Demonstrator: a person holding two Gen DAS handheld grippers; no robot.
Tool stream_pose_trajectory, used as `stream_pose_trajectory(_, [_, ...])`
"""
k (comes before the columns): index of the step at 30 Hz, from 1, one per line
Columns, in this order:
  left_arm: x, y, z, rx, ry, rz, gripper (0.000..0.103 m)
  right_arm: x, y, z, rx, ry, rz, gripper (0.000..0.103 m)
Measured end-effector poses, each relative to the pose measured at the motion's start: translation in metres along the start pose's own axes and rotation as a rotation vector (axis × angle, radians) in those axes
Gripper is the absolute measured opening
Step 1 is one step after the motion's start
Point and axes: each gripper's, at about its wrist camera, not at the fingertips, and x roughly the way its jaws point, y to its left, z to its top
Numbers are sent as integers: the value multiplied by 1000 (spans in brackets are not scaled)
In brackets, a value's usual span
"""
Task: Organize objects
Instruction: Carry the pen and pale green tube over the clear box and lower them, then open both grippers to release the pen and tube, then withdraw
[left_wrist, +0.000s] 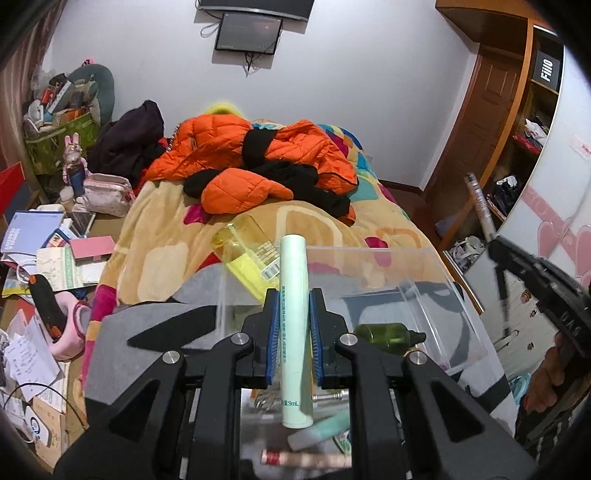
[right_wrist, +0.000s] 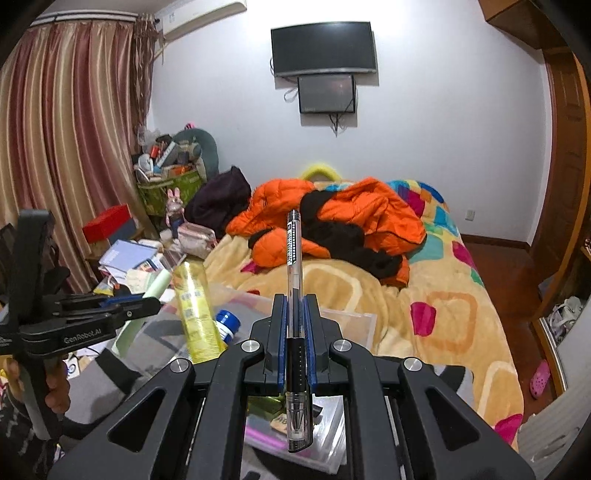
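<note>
Our left gripper (left_wrist: 291, 317) is clamped on a pale green tube (left_wrist: 293, 295), which stands upright between the blue pads (left_wrist: 271, 325) and runs past them above and below. Just ahead of it sits a clear plastic box (left_wrist: 424, 280), with a yellow bottle (left_wrist: 245, 254) leaning at its far left corner and a small dark green bottle (left_wrist: 388, 336) lying just to the gripper's right. Beneath the gripper lie a mint tube (left_wrist: 321, 430) and a red-and-white stick (left_wrist: 306, 459).

Our right gripper (right_wrist: 294, 332) is closed on a clear pen (right_wrist: 294, 295), also upright. To its left stands the yellow bottle, with a blue-capped bottle (right_wrist: 227, 323) beside it. Beyond both grippers, an orange jacket (right_wrist: 332, 218) lies on the bed (right_wrist: 461, 302).
</note>
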Motion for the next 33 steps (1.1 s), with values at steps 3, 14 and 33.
stream_pose_trajectory(3, [11, -1, 0, 6, 5, 14, 15, 19, -4, -8, 5, 46, -4, 8])
stream_pose_trajectory(14, [32, -12, -9, 68, 27, 57, 15, 50, -8, -38, -9, 171, -3, 8])
stream_pose_trajectory(33, [27, -11, -14, 78, 46, 82, 24, 63, 2, -49, -48, 250, -22, 24])
